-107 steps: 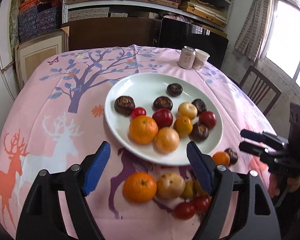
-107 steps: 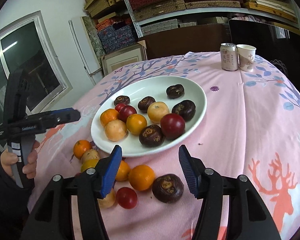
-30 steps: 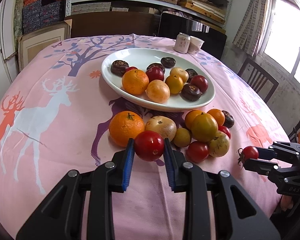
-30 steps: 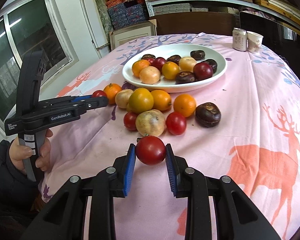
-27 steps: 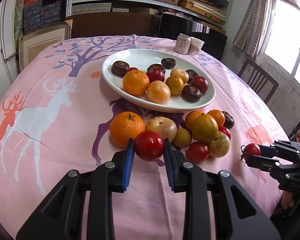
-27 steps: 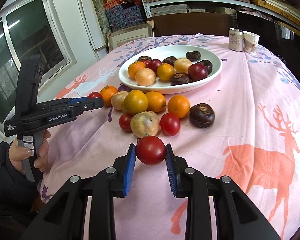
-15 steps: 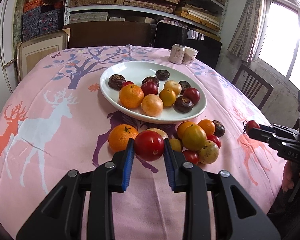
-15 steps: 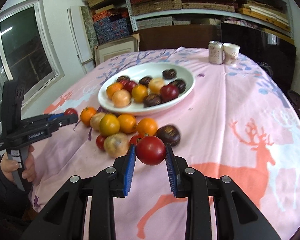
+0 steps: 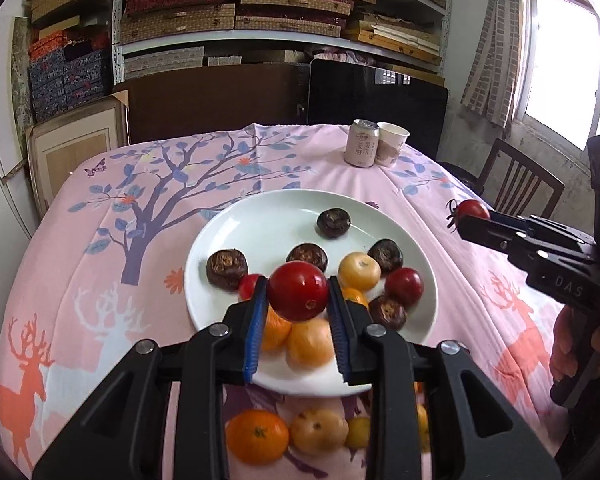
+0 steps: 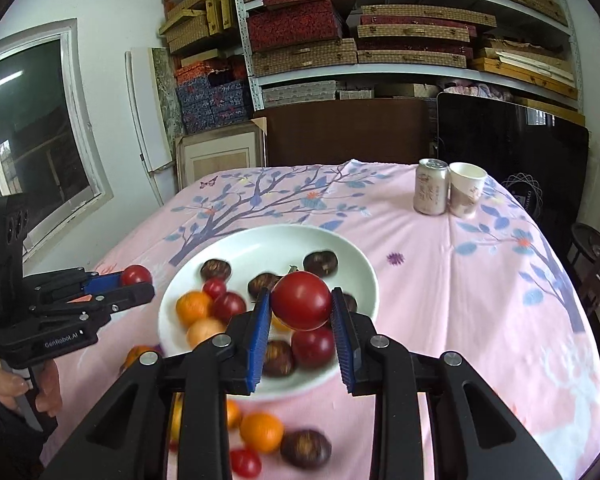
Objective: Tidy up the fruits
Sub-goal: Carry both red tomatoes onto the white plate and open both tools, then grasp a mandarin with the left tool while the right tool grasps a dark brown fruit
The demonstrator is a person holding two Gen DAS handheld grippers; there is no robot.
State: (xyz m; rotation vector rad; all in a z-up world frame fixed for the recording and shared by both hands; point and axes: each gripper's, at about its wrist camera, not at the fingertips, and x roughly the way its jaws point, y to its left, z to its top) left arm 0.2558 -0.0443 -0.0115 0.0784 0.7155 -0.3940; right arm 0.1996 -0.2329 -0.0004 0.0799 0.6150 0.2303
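My left gripper (image 9: 298, 298) is shut on a red tomato (image 9: 297, 296) and holds it above the near part of the white plate (image 9: 260, 216). My right gripper (image 10: 301, 307) is shut on another red tomato (image 10: 302, 300) above the same plate (image 10: 276, 242). The plate holds several dark water chestnuts, oranges and red tomatoes. Each gripper shows in the other's view, the right one (image 9: 466, 216) at the plate's right, the left one (image 10: 134, 280) at its left. Loose fruits lie on the cloth in front of the plate (image 9: 256, 436), partly hidden by the gripper bodies.
A drink can (image 9: 362, 148) and a paper cup (image 9: 391, 143) stand at the table's far right. A wooden chair (image 9: 516, 184) stands beyond the right edge. Shelves with boxes fill the back wall. The pink tablecloth (image 9: 100, 240) covers the round table.
Both grippers closed on red tomatoes from the cloth, then rose and moved forward over the plate. The loose fruit pile now lies below and behind the fingertips.
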